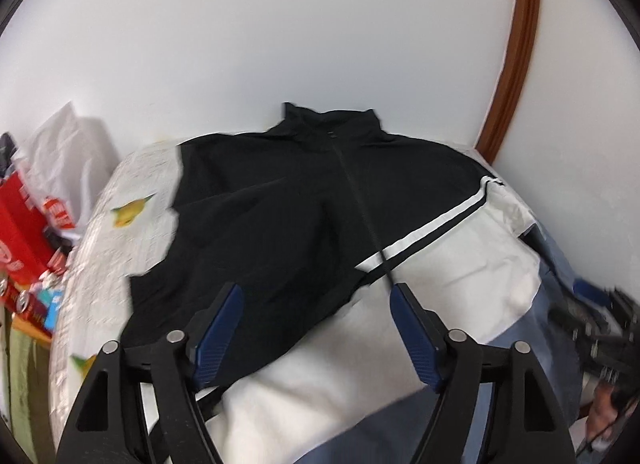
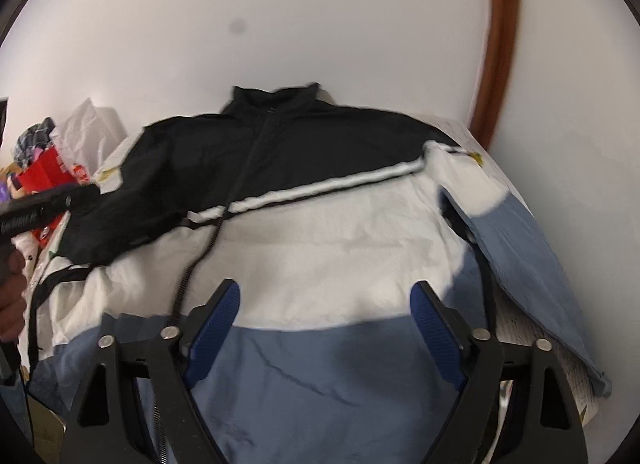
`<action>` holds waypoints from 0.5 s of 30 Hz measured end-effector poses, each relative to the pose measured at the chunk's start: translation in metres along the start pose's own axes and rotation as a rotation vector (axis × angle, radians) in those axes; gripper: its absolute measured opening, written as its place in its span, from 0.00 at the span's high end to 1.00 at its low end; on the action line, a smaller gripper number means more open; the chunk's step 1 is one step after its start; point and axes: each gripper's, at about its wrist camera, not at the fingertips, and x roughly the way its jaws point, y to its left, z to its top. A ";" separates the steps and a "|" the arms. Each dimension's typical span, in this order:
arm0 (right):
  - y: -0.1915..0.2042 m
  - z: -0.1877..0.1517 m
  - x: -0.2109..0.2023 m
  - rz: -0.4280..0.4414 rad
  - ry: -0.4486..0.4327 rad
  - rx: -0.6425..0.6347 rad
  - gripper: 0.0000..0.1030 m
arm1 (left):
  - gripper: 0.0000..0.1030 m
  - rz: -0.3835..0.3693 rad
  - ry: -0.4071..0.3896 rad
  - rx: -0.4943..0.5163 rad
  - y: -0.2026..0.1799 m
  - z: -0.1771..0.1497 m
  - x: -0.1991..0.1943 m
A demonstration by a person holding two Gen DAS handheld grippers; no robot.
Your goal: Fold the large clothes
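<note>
- Black, white and blue jacket [image 2: 320, 224] lies front-up and zipped on the table [image 1: 132, 200], collar at the wall [image 1: 320, 44].
- Left gripper [image 1: 316, 296] hovers over the jacket's black-white part, jaws wide apart, holding nothing.
- Right gripper [image 2: 326, 296] hovers over the jacket's white-blue hem part, jaws spread, empty.
- Left sleeve looks already folded across the jacket's chest; blue right sleeve [image 2: 520, 256] trails off the table edge beside the jacket.
- Risk: slick fabric may slip from a shallow pinch, or the hanging sleeve drags the fold crooked.

Black tool [image 1: 316, 296], ribbed blue pads [image 1: 218, 332]
</note>
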 end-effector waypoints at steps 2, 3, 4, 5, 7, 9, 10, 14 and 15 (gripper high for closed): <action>0.016 0.007 0.000 0.025 -0.008 -0.036 0.27 | 0.25 0.041 0.002 -0.023 0.020 -0.013 -0.009; 0.026 0.011 0.002 0.040 -0.013 -0.057 0.27 | 0.24 0.061 0.006 -0.038 0.031 -0.020 -0.012; 0.036 0.016 0.006 0.054 -0.014 -0.076 0.27 | 0.24 0.077 0.014 -0.054 0.043 -0.028 -0.014; 0.045 0.021 0.009 0.069 -0.013 -0.088 0.27 | 0.24 0.087 0.024 -0.067 0.053 -0.035 -0.015; 0.063 0.031 0.017 0.120 -0.013 -0.104 0.27 | 0.23 0.112 0.045 -0.097 0.075 -0.051 -0.016; 0.081 0.042 0.027 0.159 -0.006 -0.120 0.26 | 0.23 0.127 0.061 -0.127 0.093 -0.065 -0.016; 0.091 0.049 0.035 0.187 -0.008 -0.134 0.26 | 0.23 0.126 0.067 -0.141 0.101 -0.072 -0.014; 0.130 0.072 0.072 0.219 0.000 -0.195 0.25 | 0.23 0.100 0.083 -0.163 0.123 -0.090 -0.009; 0.136 0.075 0.080 0.222 0.002 -0.205 0.25 | 0.23 0.087 0.081 -0.165 0.126 -0.093 -0.008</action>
